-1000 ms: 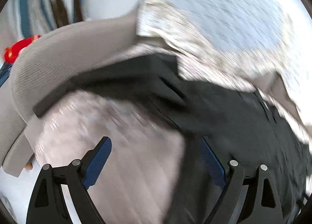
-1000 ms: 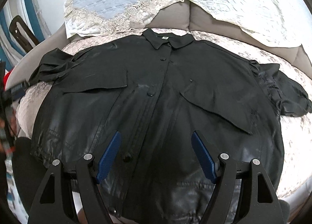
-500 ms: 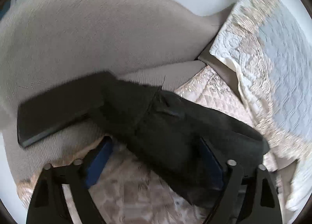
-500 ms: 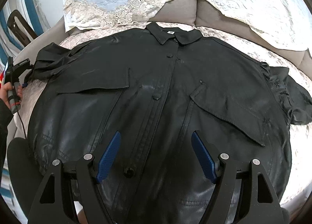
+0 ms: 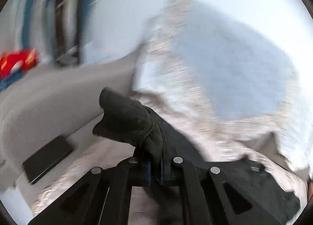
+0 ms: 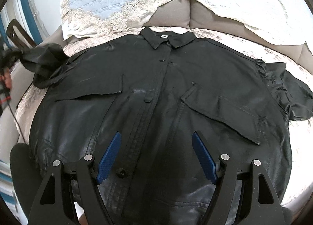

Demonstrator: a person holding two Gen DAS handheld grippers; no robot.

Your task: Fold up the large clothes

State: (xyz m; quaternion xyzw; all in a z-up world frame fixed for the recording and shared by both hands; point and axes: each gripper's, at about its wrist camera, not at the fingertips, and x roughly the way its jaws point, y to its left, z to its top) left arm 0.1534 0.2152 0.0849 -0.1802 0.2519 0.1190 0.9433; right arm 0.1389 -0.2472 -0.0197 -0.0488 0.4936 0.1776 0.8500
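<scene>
A large black button-up shirt (image 6: 160,95) lies flat, front up, on a quilted sofa seat (image 6: 273,52), collar at the far side. My left gripper (image 5: 155,170) is shut on the shirt's left sleeve (image 5: 127,121) and holds it lifted off the seat; in the right wrist view that sleeve (image 6: 47,62) is bunched and raised at the far left. My right gripper (image 6: 156,156) is open and empty, hovering above the shirt's lower front. The right sleeve (image 6: 289,91) lies spread on the seat.
Lace-edged blue and white quilted covers (image 6: 109,3) drape the sofa back. A dark flat phone-like object (image 5: 47,158) lies on the grey armrest (image 5: 49,95) at the left. A red object (image 5: 17,60) sits beyond the armrest.
My left gripper has closed on the left sleeve and lifted it off the seat, swinging the view. My right gripper stays open and has hardly moved.
</scene>
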